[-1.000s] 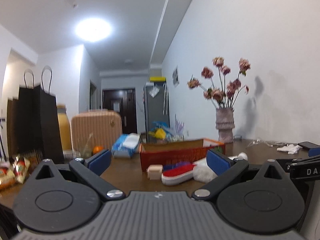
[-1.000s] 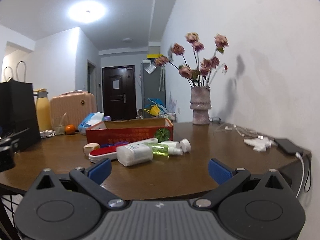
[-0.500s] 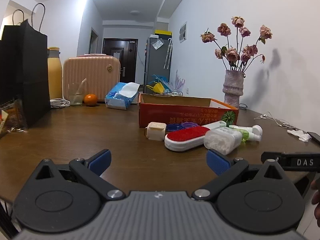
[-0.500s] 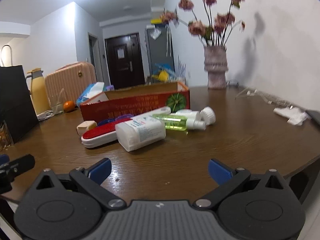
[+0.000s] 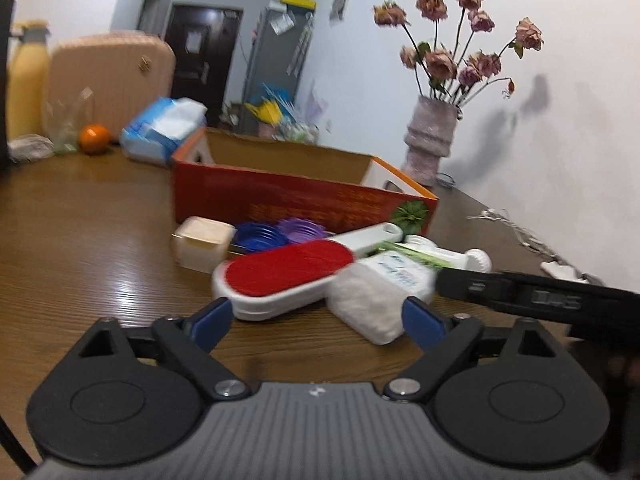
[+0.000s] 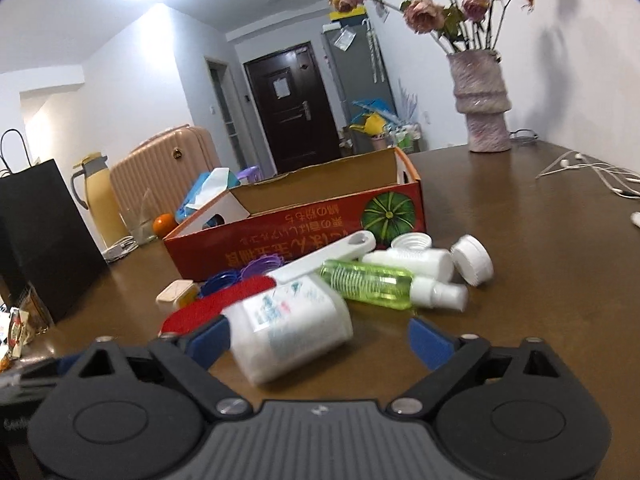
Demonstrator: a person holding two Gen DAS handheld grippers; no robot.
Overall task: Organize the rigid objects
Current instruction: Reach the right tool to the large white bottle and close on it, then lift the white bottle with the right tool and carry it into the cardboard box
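Blue-padded left gripper (image 5: 318, 320) and right gripper (image 6: 316, 340), fingers closing, empty.

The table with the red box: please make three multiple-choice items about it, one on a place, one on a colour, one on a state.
1. Where does the green bottle lie?
A. inside the red box
B. on the table, in front of the red box
C. beside the vase

2. What colour is the pad of the lint brush?
A. red
B. yellow
C. black

3. How does the red box stand?
A. closed with a lid
B. tipped on its side
C. open at the top

Answers:
1. B: it lies flat on the table, on the near side of the box.
2. A: the oval pad in the white frame is red.
3. C: its inner walls show from above, and no lid covers it.
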